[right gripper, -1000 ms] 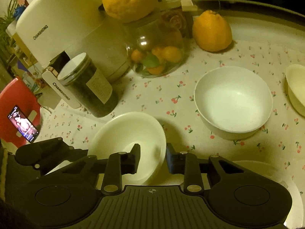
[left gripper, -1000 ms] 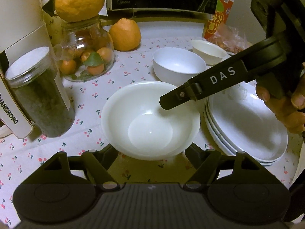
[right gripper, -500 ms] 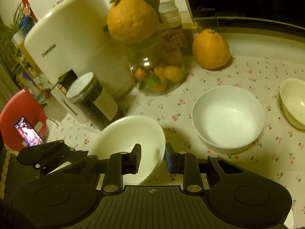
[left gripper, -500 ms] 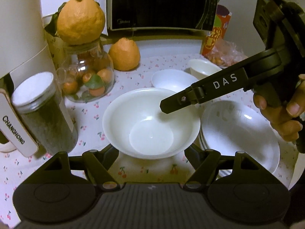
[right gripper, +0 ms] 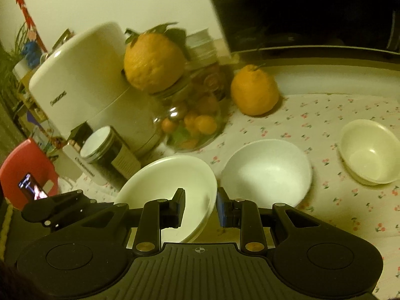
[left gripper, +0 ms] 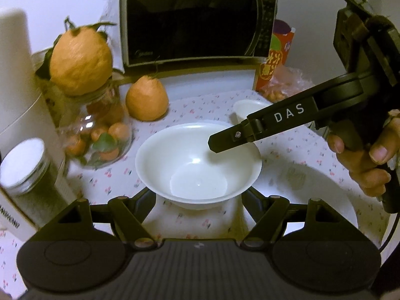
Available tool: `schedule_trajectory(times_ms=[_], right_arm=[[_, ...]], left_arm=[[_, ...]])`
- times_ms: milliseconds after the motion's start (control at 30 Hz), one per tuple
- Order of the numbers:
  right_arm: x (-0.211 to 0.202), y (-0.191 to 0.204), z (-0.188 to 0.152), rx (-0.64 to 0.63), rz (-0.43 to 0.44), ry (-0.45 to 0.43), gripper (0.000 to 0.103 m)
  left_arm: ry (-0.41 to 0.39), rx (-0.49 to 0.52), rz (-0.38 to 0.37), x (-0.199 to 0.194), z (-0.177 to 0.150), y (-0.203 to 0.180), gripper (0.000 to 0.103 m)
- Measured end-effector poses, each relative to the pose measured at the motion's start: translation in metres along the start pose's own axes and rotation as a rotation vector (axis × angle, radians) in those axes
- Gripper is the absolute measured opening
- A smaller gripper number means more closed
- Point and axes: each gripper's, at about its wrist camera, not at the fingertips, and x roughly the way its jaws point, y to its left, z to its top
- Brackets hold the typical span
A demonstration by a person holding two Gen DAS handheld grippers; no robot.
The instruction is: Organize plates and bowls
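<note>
Two grippers: both on one white bowl (left gripper: 197, 165)
Left gripper (left gripper: 198, 197): jaws set wide, one finger against each side of the bowl's lower wall; fingertips hidden under the bowl
Right gripper (right gripper: 198, 207): jaws nearly closed, pinching the bowl's rim on its right side, one pad inside, one outside
Right hand (left gripper: 362, 160): wrapped round the right gripper's handle, above the plates
White bowl position: off the tablecloth (left gripper: 300, 145), shadow on the cloth beneath; empty; looks tilted in right wrist view
Plate stack (left gripper: 312, 192): white, on the cloth just right of the held bowl, count unclear
Second bowl (right gripper: 267, 172): white, empty, upright on the cloth, just right of the held bowl
Small bowl (right gripper: 370, 152): cream, empty, further right, apart from the second bowl
Glass jar (left gripper: 97, 135): left of the held bowl, small oranges inside, large citrus (left gripper: 80, 60) on its lid
Loose citrus (left gripper: 146, 98): on the cloth behind the held bowl, in front of the microwave (left gripper: 195, 20)
Lidded canister (left gripper: 22, 165): dark contents, white lid, beside the white appliance (right gripper: 82, 80)
Focus: both views slightly blurred
</note>
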Motion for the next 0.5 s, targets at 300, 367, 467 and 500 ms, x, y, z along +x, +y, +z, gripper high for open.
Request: schedule_trajectory(times_ms=[300, 367, 467, 500], right_arm=[[-0.016, -0.031, 0.011, 0.059, -0.016, -0.061, 0.026], [-0.018, -0.037, 0.013, 0.069, -0.022, -0.074, 0.026], [-0.019, -0.044, 0.016, 0.078, -0.032, -0.090, 0.026], [-0.019, -0.047, 0.017, 0.081, -0.034, -0.095, 0.026]], left_arm=[[-0.046, 0.006, 0.003, 0.016, 0.016, -0.019, 0.073], [-0.050, 0.013, 0.009, 0.021, 0.018, -0.023, 0.073], [-0.054, 0.020, 0.017, 0.029, 0.022, -0.026, 0.073], [-0.053, 0.020, 0.019, 0.032, 0.022, -0.027, 0.073]])
